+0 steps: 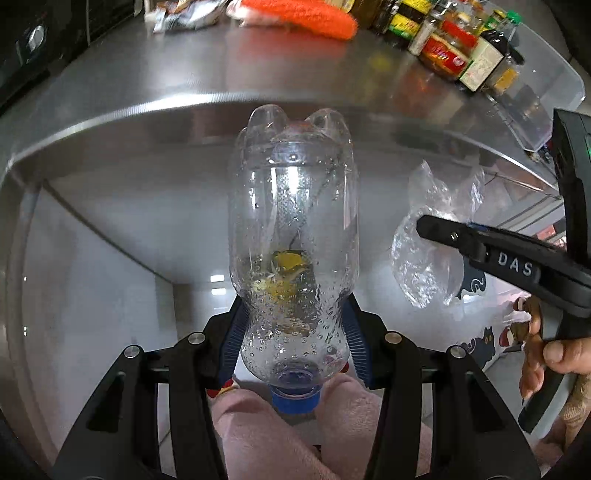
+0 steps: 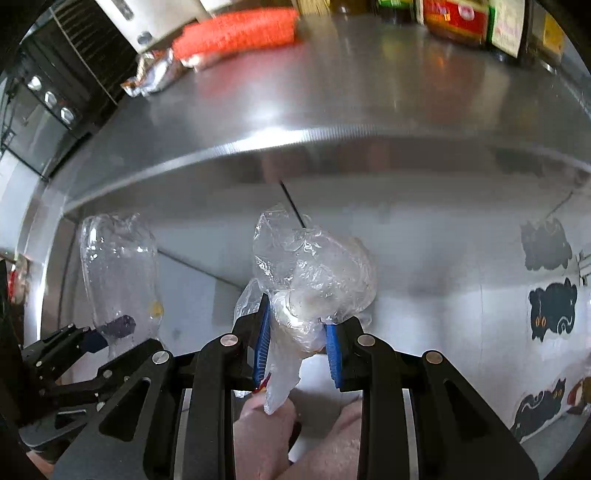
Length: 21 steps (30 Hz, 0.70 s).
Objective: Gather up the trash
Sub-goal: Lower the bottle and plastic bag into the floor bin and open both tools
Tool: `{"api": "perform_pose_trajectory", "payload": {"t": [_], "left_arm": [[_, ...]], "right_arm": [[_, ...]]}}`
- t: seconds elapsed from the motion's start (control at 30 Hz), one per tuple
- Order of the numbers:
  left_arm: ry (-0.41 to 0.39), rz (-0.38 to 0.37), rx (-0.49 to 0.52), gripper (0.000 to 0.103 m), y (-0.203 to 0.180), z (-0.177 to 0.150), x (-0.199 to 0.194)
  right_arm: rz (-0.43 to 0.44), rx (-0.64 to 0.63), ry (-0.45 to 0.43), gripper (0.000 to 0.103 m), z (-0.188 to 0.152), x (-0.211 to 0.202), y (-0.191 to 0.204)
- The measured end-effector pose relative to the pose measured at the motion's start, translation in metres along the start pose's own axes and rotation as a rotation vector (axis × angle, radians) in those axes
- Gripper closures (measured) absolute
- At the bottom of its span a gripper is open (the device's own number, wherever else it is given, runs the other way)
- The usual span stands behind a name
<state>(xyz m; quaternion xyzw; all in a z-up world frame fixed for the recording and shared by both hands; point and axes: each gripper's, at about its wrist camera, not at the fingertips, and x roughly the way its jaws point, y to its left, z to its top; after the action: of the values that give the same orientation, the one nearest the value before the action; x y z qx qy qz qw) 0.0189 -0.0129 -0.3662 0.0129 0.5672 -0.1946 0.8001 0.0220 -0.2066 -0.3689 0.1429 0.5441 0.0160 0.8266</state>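
**Clear plastic in both tools, held below the bench edge**

Clear plastic bottle (image 1: 293, 240) sits in the left tool (image 1: 293, 332), base pointing away from the camera and blue cap (image 1: 295, 398) toward it. The 2 blue ribbed pads (image 1: 356, 343) press on the bottle's shoulder, 1 on each side, so the left tool is clamped on the bottle. Droplets cling to the inner wall; a yellow scrap (image 1: 290, 260) lies inside, identity not resolved.

Right tool (image 2: 297, 341) is clamped on a crumpled clear plastic bag (image 2: 312, 273). The bag bulges above the pads and a tail hangs down between them. In the left wrist view the same bag (image 1: 432, 254) shows right of the bottle, well apart from it, with the right tool (image 1: 443, 230) entering from the right edge and a hand (image 1: 550, 354) on its grip.

Both items are in the air in front of the stainless steel bench (image 1: 258, 74), below its front edge. On the bench top, at the back: an orange cloth (image 1: 299, 14), a silver wrapper (image 2: 153, 75) and a row of jars and bottles (image 1: 461, 48). Right wrist view is motion-blurred at the top. Cat stickers (image 2: 552, 308) are on the pale surface at right.
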Motion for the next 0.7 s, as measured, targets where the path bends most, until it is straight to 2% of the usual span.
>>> {"api": "perform_pose_trajectory", "payload": {"t": [0.3,0.7], "left_arm": [[0.079,0.027,-0.017,0.056,0.004,-0.020,0.063],[0.162,0.028,-0.049,0.056,0.014,-0.009,0.128]], "right_arm": [[-0.036,0.000,0.057,0.076,-0.017,0.052,-0.009],[-0.055,0.020,0.129,0.073,-0.009,0.112,-0.013]]}}
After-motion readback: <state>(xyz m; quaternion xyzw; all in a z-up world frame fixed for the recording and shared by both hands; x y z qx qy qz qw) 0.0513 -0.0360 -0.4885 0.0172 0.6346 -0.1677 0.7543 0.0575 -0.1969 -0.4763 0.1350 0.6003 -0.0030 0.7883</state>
